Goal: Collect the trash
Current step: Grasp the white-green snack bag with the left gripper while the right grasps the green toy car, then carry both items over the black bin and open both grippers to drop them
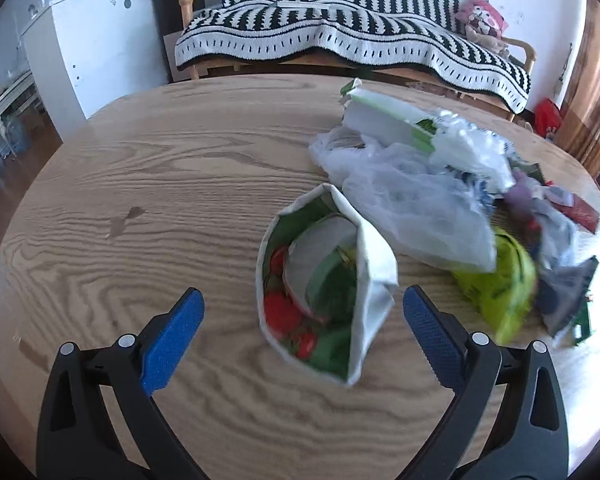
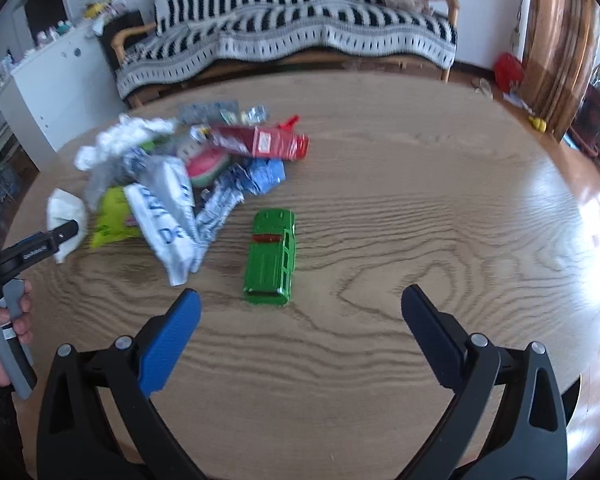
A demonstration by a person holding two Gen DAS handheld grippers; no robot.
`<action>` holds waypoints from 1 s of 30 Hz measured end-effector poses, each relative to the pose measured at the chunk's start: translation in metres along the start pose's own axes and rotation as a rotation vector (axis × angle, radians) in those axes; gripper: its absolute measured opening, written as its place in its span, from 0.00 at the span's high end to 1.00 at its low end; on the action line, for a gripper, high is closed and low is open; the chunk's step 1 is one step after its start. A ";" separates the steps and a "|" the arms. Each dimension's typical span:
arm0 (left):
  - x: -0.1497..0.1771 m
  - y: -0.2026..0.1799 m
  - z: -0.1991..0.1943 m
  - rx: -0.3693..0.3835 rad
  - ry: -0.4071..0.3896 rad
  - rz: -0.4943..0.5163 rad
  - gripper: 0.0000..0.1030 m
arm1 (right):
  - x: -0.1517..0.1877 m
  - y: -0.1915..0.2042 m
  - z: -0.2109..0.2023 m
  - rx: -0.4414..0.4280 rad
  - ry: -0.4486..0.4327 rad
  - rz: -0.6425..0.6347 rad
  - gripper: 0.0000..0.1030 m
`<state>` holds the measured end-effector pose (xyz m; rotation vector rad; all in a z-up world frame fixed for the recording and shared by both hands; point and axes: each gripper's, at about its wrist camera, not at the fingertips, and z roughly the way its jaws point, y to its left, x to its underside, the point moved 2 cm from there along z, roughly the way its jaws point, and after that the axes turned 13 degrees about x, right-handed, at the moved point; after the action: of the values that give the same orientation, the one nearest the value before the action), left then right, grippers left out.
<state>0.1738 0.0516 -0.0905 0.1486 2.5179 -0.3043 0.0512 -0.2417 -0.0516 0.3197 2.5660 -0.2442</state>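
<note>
In the left wrist view, my left gripper is open, its blue pads on either side of a white pouch with a red-and-green print inside. The pouch lies on the wooden table, mouth towards me, touching neither pad. Behind it are clear plastic bags, a white-and-green carton and a yellow-green bag. In the right wrist view, my right gripper is open above the table and holds nothing. A flattened green carton lies just ahead, left of centre. The trash pile is further left.
The pile holds a red box, a blue crumpled wrapper and a white wrapper with blue letters. A hand holds the left gripper at the left edge. A sofa under a striped blanket and a white cabinet stand beyond the table.
</note>
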 end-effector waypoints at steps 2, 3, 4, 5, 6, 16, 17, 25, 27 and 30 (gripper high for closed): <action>-0.003 0.001 0.013 0.008 0.016 0.005 0.06 | -0.004 0.007 0.017 0.009 0.027 -0.017 0.05; -0.004 0.002 0.018 0.003 0.024 0.008 0.06 | -0.006 0.011 0.025 0.017 0.035 -0.028 0.05; -0.005 0.003 0.023 -0.002 0.030 0.010 0.06 | -0.007 0.014 0.032 0.029 0.045 -0.042 0.05; -0.006 0.004 0.027 -0.005 0.034 0.010 0.06 | -0.008 0.017 0.038 0.037 0.049 -0.052 0.05; -0.007 0.005 0.031 -0.007 0.034 0.011 0.06 | -0.009 0.019 0.042 0.047 0.047 -0.061 0.05; -0.012 0.004 0.023 -0.037 0.005 0.043 0.41 | -0.017 0.028 0.050 0.041 0.054 -0.080 0.68; -0.012 0.002 0.020 -0.036 0.001 0.045 0.42 | -0.016 0.026 0.047 0.036 0.046 -0.075 0.68; -0.018 -0.036 -0.033 0.004 -0.072 0.097 0.43 | -0.011 -0.060 -0.010 0.074 -0.066 0.034 0.68; -0.022 -0.066 -0.049 0.036 -0.097 0.140 0.43 | -0.005 -0.095 -0.021 0.103 -0.082 0.079 0.68; -0.025 -0.125 -0.067 0.123 -0.123 0.208 0.43 | 0.014 -0.160 -0.040 0.173 -0.102 0.168 0.68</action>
<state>0.1359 -0.0536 0.0003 0.4243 2.3386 -0.3713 -0.0233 -0.3830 -0.0083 0.5691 2.4068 -0.4105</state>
